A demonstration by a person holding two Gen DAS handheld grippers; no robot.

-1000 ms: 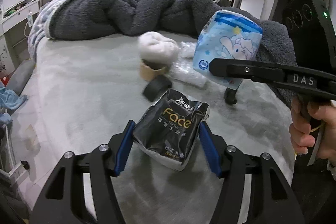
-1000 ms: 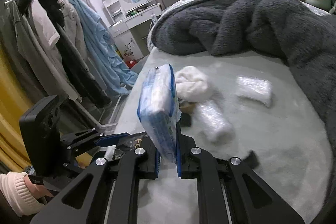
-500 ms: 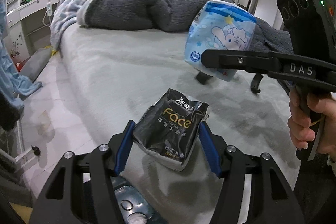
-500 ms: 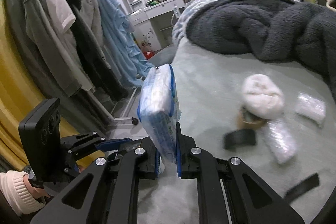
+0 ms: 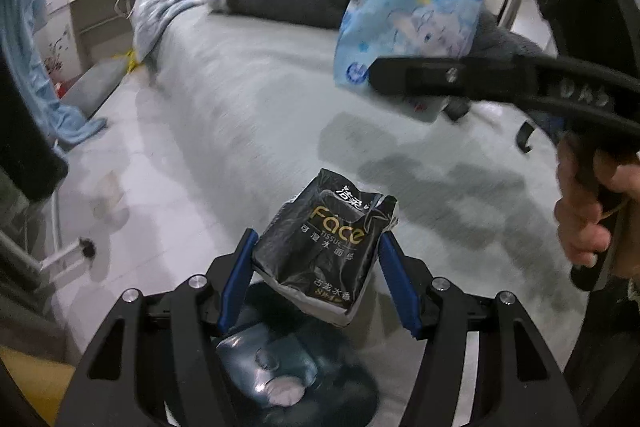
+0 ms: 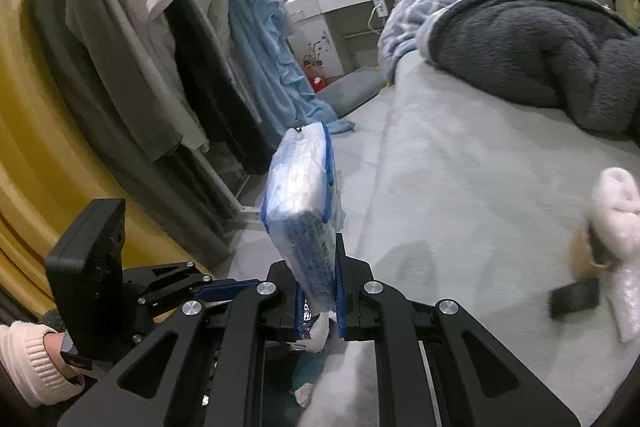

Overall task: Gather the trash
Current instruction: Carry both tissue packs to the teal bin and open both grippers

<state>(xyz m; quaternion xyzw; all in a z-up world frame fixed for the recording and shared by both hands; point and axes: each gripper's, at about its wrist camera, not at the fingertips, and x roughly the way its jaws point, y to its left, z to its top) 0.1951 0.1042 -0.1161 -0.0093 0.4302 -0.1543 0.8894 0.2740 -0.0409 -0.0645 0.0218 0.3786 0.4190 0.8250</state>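
Left wrist view: swung off bed (image 5: 248,99) over trash bag (image 5: 288,379), left gripper (image 5: 316,267) pinching black tissue pack (image 5: 326,247), right gripper (image 6: 318,291) pinching blue pack (image 6: 302,203), ready for dropping.

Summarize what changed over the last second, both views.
Both tools swung left, off the bed toward its edge; a trash bin has come into view under the left tool. Nothing released: black tissue pack and blue pack stay clamped, the latter in the right tool.

Bed (image 6: 460,163) under dark blanket (image 6: 532,43)
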